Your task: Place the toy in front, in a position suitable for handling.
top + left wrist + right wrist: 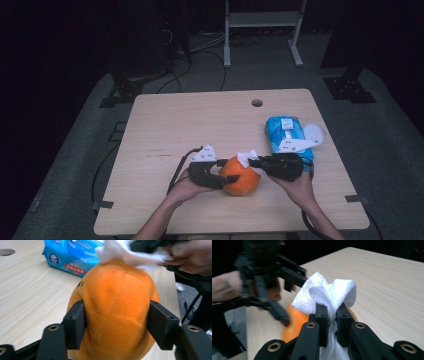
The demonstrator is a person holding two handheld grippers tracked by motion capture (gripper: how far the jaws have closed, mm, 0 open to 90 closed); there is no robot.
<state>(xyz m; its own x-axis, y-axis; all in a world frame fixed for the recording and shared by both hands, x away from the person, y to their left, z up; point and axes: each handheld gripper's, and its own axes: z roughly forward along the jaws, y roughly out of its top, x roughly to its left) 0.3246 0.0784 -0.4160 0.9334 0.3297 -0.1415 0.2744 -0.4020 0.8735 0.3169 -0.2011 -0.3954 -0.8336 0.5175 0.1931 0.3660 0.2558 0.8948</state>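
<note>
At the near middle of the pale wood-grain table (165,125), you brace a round orange plush toy (115,312) between the left gripper (117,323)'s jaws, which press its fuzzy sides, while your right gripper (331,315), clenched on a crumpled white wipe (332,293), rubs its top. Wiping appears underway; next, likely sweep across fresh fabric. A glossy blue wipes pack (286,132) lies just beyond.
</note>
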